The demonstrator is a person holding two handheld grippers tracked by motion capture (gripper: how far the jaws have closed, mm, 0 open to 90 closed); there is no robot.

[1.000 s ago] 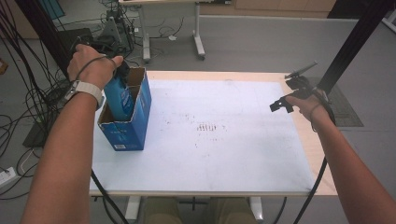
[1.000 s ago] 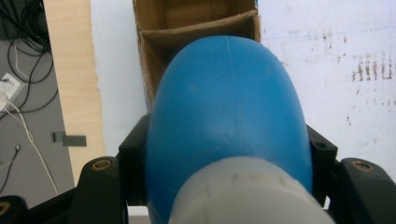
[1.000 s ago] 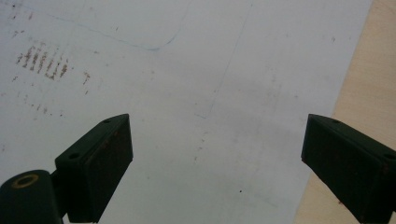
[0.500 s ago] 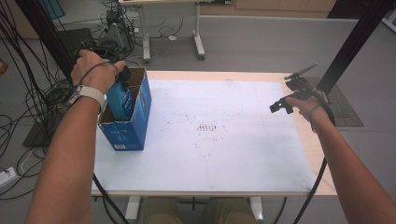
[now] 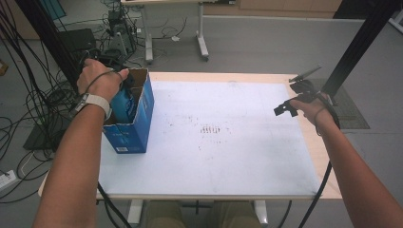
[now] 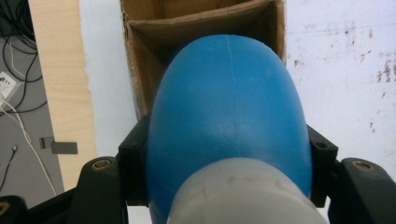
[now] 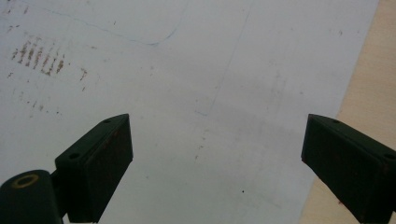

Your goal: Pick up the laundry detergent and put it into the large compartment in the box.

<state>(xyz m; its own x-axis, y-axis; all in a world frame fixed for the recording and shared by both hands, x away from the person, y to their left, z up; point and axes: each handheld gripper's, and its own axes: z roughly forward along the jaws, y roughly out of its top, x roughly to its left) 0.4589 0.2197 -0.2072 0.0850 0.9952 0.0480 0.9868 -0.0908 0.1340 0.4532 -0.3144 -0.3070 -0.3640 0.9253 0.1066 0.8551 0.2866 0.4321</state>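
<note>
A blue bottle (image 6: 229, 116) with a white cap end sits clamped between the black jaws of my left gripper (image 6: 229, 172), bottom end pointing down into an open blue cardboard box (image 5: 135, 118). In the high view the bottle (image 5: 122, 102) is partly inside the box at the table's left side, under my left hand. My right gripper (image 7: 217, 163) hovers over the white sheet near the table's right edge, jaws wide apart with nothing between them; in the high view the right gripper (image 5: 292, 102) sits at the right.
The white sheet (image 5: 223, 156) covers most of the wooden table (image 5: 323, 156) and carries a patch of brown marks (image 5: 211, 129). The brown inside walls of the box (image 6: 154, 32) surround the bottle. Cables and a desk frame lie on the floor beyond.
My left hand has lowered the blue bottle deeper into the box. The right hand has stayed where it was.
</note>
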